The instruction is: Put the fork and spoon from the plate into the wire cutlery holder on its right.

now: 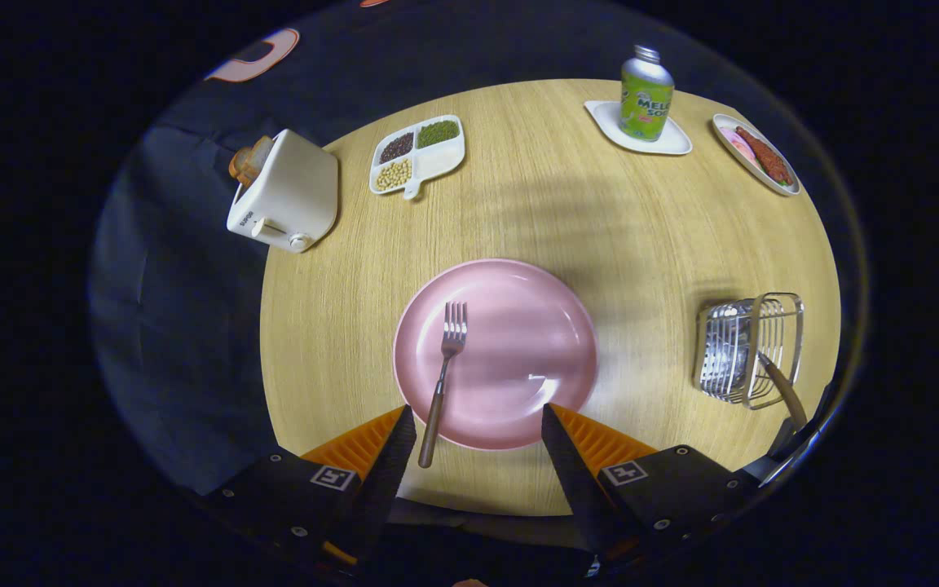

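Now, the silver fork with a brown handle [442, 371] lies on the left side of the round pink plate [518, 350], just ahead of the spread, empty fingers [478, 432]. Farther right, the wire cutlery holder [751, 349] already has one brown-handled piece, likely the spoon [783, 393]. Only the fork is left.

Pink plate [518, 326] on pale wood-grain table [641, 236] — green bottle [646, 94], white toaster [284, 194].

Round wooden table [600, 212] w/ pink plate [518, 359] at centre, wire cutlery holder [747, 350] to its right, toaster [286, 196], divided tray [421, 155], coaster [641, 134] under can, food dish [755, 155].
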